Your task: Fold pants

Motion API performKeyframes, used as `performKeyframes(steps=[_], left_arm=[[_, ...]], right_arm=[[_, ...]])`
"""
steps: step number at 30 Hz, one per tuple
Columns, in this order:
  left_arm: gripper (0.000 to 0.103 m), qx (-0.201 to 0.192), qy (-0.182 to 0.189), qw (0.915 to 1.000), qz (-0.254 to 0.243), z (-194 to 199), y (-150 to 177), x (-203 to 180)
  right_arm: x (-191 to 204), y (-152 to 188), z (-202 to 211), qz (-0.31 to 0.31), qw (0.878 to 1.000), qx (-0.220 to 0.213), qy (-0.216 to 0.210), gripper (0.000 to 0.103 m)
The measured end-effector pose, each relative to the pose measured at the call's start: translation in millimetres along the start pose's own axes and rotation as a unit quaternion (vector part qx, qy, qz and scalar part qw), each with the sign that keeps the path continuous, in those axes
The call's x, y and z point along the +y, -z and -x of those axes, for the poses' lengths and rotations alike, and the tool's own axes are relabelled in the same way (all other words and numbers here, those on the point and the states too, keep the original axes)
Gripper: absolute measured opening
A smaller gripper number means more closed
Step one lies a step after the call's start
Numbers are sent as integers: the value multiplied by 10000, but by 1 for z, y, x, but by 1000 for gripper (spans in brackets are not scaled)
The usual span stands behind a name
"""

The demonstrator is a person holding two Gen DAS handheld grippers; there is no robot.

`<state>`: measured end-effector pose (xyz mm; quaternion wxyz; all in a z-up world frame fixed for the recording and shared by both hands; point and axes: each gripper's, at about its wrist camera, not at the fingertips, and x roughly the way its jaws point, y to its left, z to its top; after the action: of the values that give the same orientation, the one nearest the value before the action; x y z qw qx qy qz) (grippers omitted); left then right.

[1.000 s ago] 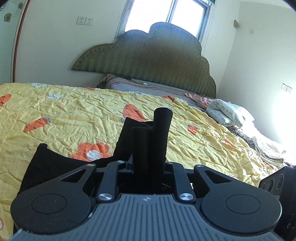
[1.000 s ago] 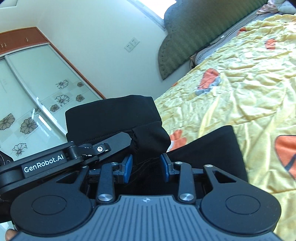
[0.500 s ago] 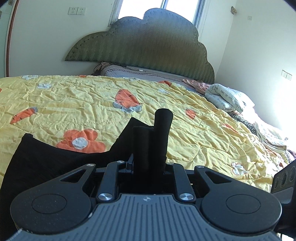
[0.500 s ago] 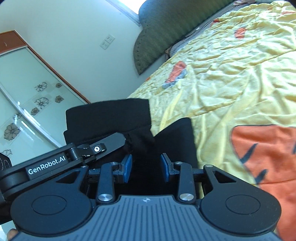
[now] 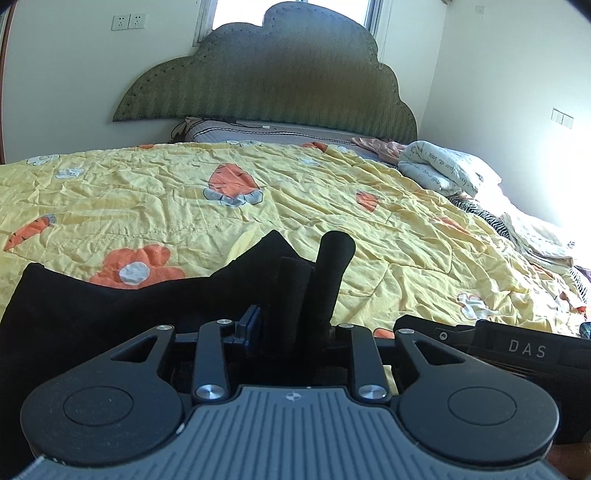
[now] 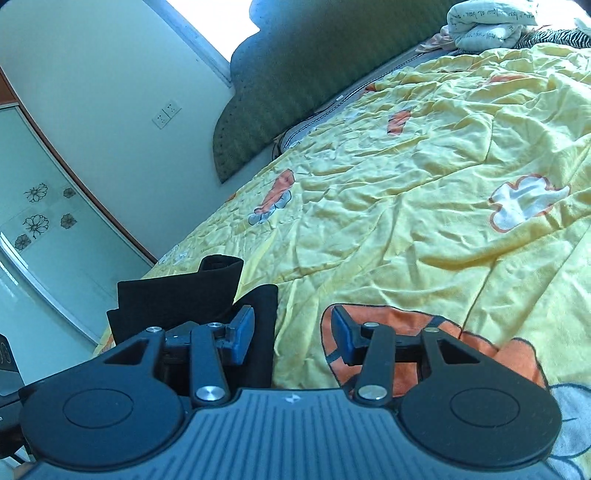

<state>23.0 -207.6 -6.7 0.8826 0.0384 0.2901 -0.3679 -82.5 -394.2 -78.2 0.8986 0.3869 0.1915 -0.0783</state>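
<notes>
The black pants [image 5: 110, 314] lie on the yellow quilt [image 5: 295, 192], filling the lower left of the left wrist view, with one pointed fold rising toward the centre of the frame. The left gripper [image 5: 312, 280] sits at lower centre, its two dark fingers [image 5: 334, 273] standing up from the body with black cloth bunched around their base. Its jaws have just been opening; they stand narrowly apart, and cloth still lies between them, but whether the pads still press on it cannot be told against the dark fabric. At the lower right edge of that view a black housing lettered "DAS" [image 5: 524, 349] juts in.

In the right wrist view the right gripper [image 6: 291, 332] is at lower centre, its blue pads [image 6: 242, 334] clearly separated. Its jaws have just been opening too, and between them shows bare quilt and part of an orange printed flower [image 6: 406, 332]. A fold of the pants [image 6: 184, 295] lies at the lower left, its edge just beside the left-hand pad and not clamped.

Behind the quilt stands a green scalloped headboard [image 5: 266, 74] at upper centre. A rolled white blanket [image 5: 443, 170] lies at the right, and wall sockets [image 5: 127, 21] sit at upper left.
</notes>
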Motion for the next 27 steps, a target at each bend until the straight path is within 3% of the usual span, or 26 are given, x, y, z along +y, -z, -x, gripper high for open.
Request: performKeyframes(steps=[5, 9, 12, 15, 16, 19, 23, 27], left_arm=[[44, 76, 255, 9996, -45, 3, 5, -7], [46, 190, 746, 9970, -62, 10, 8, -10], [53, 16, 831, 9965, 12, 27, 1, 0], [62, -311, 309, 9986, 291, 42, -13, 29], [63, -387, 35, 9984, 408, 45, -21, 43], [64, -391, -643, 9944, 741, 45, -36, 85], [64, 63, -1344, 9861, 980, 30, -43, 130], [64, 495, -1634, 9818, 827, 13, -33, 144]], right_arm=[[5, 1, -4, 93, 9999, 7, 56, 46], [6, 0, -2, 118, 9999, -39, 116, 46], [7, -2, 3, 158, 9997, -111, 171, 46], [12, -4, 10, 153, 9996, -227, 13, 49], [16, -5, 13, 159, 9995, -271, -53, 55], [30, -7, 20, 269, 9984, -298, -409, 58], [42, -2, 17, 205, 9944, 137, -1025, 58], [42, 10, 7, -47, 9897, 635, -1279, 58]])
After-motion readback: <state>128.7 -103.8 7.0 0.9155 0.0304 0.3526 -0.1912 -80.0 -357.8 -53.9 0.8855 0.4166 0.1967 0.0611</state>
